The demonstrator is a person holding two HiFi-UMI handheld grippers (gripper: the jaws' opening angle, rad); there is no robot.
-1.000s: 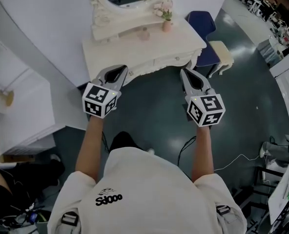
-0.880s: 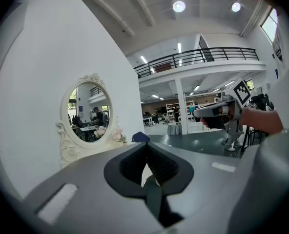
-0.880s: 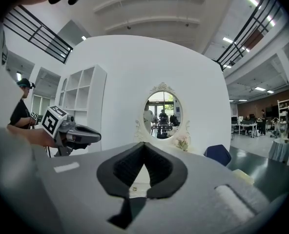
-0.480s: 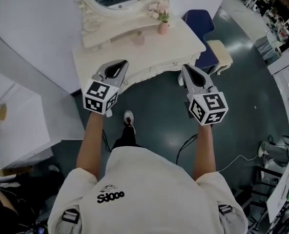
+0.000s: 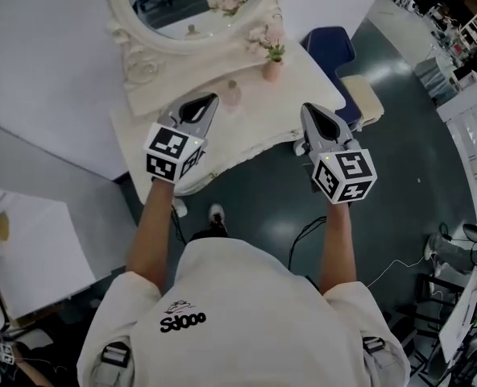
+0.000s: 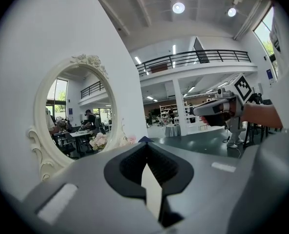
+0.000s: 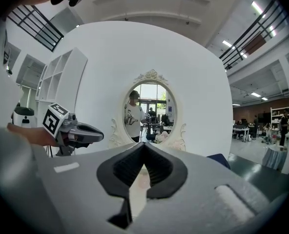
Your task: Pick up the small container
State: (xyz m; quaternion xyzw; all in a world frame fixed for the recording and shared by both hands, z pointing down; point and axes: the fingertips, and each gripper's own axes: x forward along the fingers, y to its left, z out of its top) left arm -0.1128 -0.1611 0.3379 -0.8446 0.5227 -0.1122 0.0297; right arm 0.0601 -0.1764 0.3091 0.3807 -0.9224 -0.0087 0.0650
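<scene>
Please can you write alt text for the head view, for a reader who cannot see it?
Seen from above, a person in a white shirt holds the left gripper and right gripper, both shut and empty, toward a cream dressing table with an oval mirror. A small container stands on it, untouched.

A big open-plan hall: railed mezzanine, office desks, and a staged vanity table.

Small container on dressing table, before mirror; vase right of it.
</scene>
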